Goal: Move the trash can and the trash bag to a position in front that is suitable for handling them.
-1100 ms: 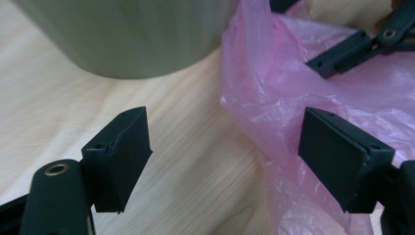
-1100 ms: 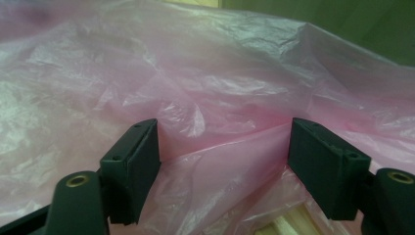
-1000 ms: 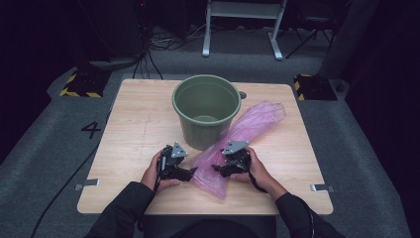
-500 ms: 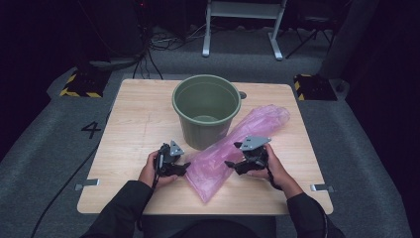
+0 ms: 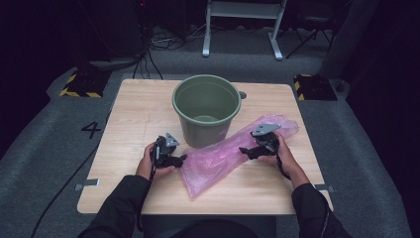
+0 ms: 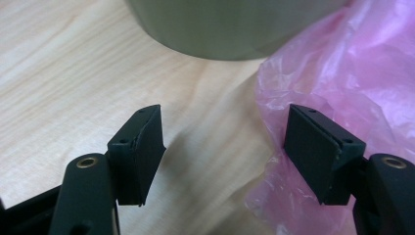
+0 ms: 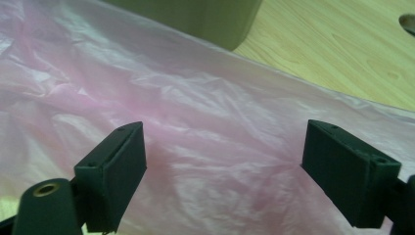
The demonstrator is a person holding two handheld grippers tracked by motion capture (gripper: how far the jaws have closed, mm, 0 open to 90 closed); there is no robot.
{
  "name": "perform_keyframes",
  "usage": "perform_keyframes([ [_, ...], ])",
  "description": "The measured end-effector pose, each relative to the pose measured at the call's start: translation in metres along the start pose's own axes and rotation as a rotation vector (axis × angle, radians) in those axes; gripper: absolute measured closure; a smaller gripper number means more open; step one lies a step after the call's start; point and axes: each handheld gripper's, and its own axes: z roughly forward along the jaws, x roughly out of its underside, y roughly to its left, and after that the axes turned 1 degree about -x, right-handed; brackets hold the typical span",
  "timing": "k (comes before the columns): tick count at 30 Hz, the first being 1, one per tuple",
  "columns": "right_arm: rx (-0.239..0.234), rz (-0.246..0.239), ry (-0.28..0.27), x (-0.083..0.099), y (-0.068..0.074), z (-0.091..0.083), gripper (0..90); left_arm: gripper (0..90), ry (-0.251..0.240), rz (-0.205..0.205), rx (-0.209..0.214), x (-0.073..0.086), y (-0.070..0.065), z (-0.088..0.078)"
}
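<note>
High view: crinkled pink plastic bag (image 5: 233, 153) lies flat on the wooden table (image 5: 133, 114), touching the round green plastic bucket (image 5: 206, 109). Left gripper (image 5: 179, 159) open at the bag's edge, right gripper (image 5: 243, 150) open over its middle, both just widened (nothing pinched). Risk: pads skid on thin film or snag the bucket. Free tabletop left.

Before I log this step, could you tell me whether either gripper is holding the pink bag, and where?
Nothing is held: the left gripper and right gripper both stand open at the pink bag.
</note>
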Motion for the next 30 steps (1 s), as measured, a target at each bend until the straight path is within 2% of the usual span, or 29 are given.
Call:
perform_keyframes([
  [4, -0.023, 0.012, 0.010, 0.002, -0.003, 0.003, 16.5, 29.8, 0.004, 0.004, -0.004, -0.003, 0.006, 0.003],
  [7, -0.036, 0.012, 0.017, 0.002, -0.004, 0.007, 20.6, 29.5, 0.003, -0.028, 0.012, -0.005, 0.012, 0.007],
  [9, -0.064, 0.020, 0.013, 0.001, -0.004, 0.010, 21.5, 28.7, -0.010, -0.034, 0.019, -0.005, 0.017, 0.009],
  [13, -0.079, -0.003, 0.000, -0.005, -0.001, 0.009, 19.9, 28.7, -0.027, -0.018, 0.022, -0.004, 0.020, 0.011],
  [16, -0.078, -0.012, -0.008, -0.009, 0.001, 0.010, 18.7, 28.7, -0.029, -0.023, 0.021, -0.004, 0.020, 0.011],
  [20, -0.051, -0.013, 0.023, -0.013, 0.003, 0.021, 20.6, 28.6, -0.034, -0.019, 0.024, -0.003, 0.020, 0.011],
  [24, -0.073, -0.022, 0.037, -0.013, 0.006, 0.027, 18.5, 28.5, -0.044, -0.014, 0.030, -0.002, 0.021, 0.011],
  [30, -0.109, 0.020, 0.072, -0.007, 0.008, 0.031, 18.5, 27.4, -0.049, -0.032, 0.045, 0.000, 0.024, 0.012],
])
